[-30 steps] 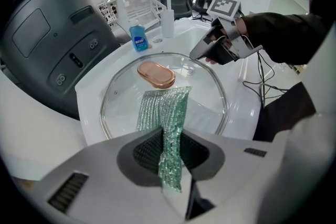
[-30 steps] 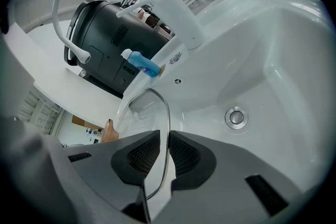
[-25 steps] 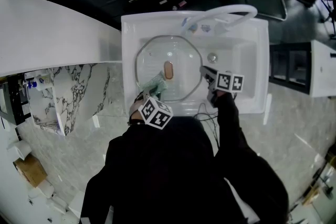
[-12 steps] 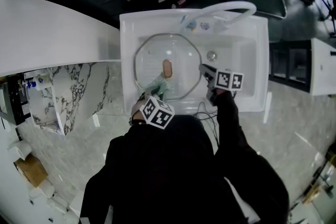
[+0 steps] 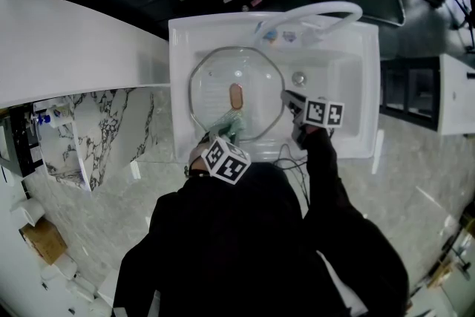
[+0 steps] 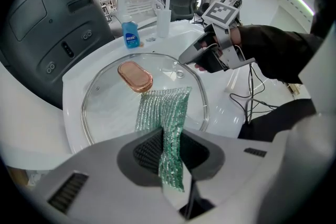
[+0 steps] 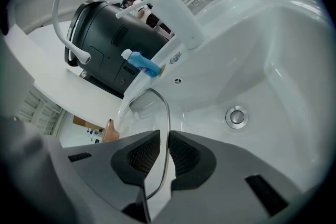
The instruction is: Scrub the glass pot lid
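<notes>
Left gripper (image 6: 170,157) is squeezed tight on a green scrub cloth (image 6: 164,107). The loose end of the cloth lies flat on the glass pot lid (image 5: 215,78). Since a second ago, this gripper has slid a little toward the person and a bit to the right. So the cloth now sits nearer the lid's close edge, just below the brown handle (image 5: 236,95). The right gripper (image 5: 286,97) has stayed where it was, pinching the lid's rim on the right side. The lid lies in the white sink (image 5: 349,96), same as before.

From the head view you see both grippers from above, but not how their jaws stand. The left gripper view shows the cloth caught between its jaws. It also shows a blue soap bottle (image 6: 130,35) at the back of the sink, and a hand in a dark sleeve holding the right gripper. The right gripper view shows the thin metal rim running between its two jaws, which are nearly together on it. It also shows the round drain (image 7: 237,116) near the lid.
</notes>
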A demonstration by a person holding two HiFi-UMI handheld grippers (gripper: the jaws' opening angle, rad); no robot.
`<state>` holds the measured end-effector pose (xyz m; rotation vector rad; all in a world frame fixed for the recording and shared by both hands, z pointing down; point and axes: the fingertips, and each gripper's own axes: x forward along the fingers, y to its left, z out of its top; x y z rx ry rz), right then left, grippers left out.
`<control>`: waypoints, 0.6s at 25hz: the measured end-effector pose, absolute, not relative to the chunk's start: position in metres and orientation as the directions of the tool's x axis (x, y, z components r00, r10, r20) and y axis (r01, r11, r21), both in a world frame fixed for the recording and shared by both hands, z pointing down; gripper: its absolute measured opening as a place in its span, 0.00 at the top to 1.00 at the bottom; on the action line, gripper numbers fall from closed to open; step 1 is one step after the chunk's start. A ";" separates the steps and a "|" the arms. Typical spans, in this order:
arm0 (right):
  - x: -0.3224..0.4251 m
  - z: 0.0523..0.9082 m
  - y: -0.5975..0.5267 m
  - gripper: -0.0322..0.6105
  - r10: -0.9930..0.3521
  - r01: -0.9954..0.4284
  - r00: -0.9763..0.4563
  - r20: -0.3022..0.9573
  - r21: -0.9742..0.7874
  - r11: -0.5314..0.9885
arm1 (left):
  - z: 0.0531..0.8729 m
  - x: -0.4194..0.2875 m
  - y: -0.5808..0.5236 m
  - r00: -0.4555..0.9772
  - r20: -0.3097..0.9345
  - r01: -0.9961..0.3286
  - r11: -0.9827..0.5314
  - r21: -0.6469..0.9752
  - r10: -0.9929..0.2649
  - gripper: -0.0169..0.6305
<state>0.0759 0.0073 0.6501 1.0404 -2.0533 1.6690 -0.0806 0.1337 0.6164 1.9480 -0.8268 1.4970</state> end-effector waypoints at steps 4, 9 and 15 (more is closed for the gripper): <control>0.075 0.650 0.008 0.86 -0.345 -0.689 -0.694 0.632 -0.722 0.063 | 0.615 -0.076 0.136 0.227 0.966 -0.755 -0.648 0.097 -0.120 0.87; 0.076 0.650 0.007 0.86 -0.345 -0.689 -0.694 0.632 -0.721 0.068 | 0.616 -0.074 0.137 0.226 0.967 -0.747 -0.658 0.096 -0.116 0.87; 0.076 0.650 0.008 0.86 -0.341 -0.692 -0.693 0.635 -0.719 0.064 | 0.616 -0.065 0.142 0.250 0.963 -0.731 -0.671 0.123 -0.096 0.87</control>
